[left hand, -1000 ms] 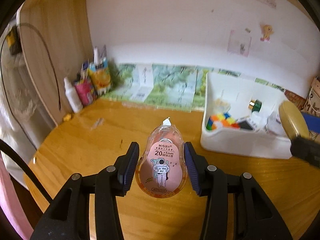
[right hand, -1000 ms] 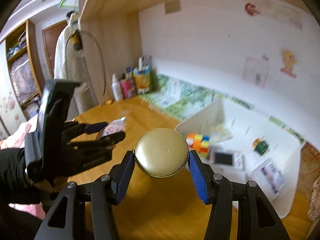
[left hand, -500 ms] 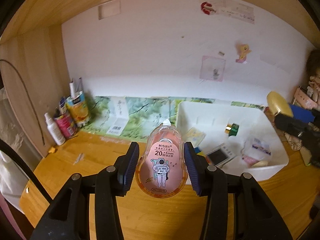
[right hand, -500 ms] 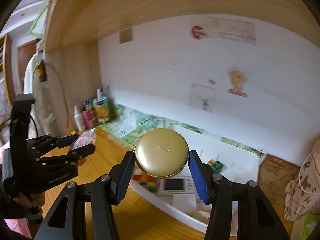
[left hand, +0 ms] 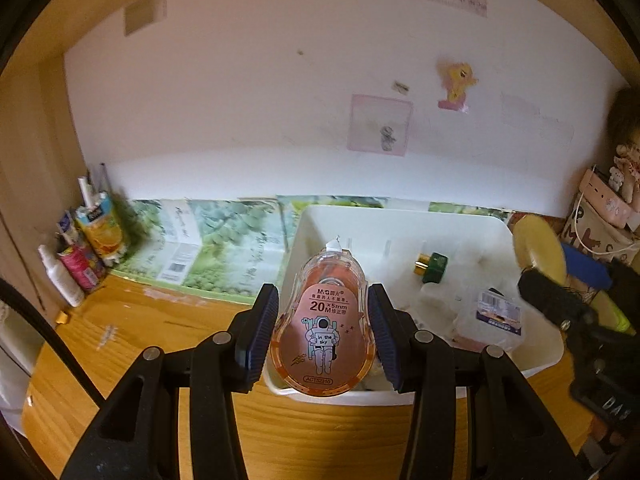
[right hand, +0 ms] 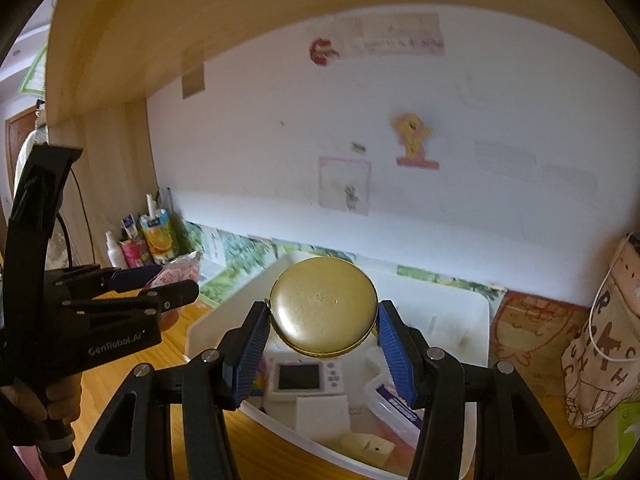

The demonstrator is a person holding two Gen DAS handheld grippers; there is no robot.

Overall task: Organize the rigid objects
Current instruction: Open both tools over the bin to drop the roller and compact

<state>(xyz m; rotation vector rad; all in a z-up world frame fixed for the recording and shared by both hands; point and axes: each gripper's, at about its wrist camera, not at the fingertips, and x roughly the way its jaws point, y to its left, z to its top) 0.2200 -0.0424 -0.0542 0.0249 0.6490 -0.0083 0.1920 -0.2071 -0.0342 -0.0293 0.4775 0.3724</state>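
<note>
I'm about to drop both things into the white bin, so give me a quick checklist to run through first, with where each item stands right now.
1. Left gripper clamped on the correction tape: ok, both pads press its sides.
2. Right gripper clamped on the gold round tin: ok.
3. Tape over the white bin: ok, it hangs above the near left corner.
4. Tin over the bin: ok, bin contents show beneath it.
5. Free landing spot: cannot tell; a small white device, a clear box and a green bottle already lie inside.
6. Grippers apart from each other: ok.
</note>
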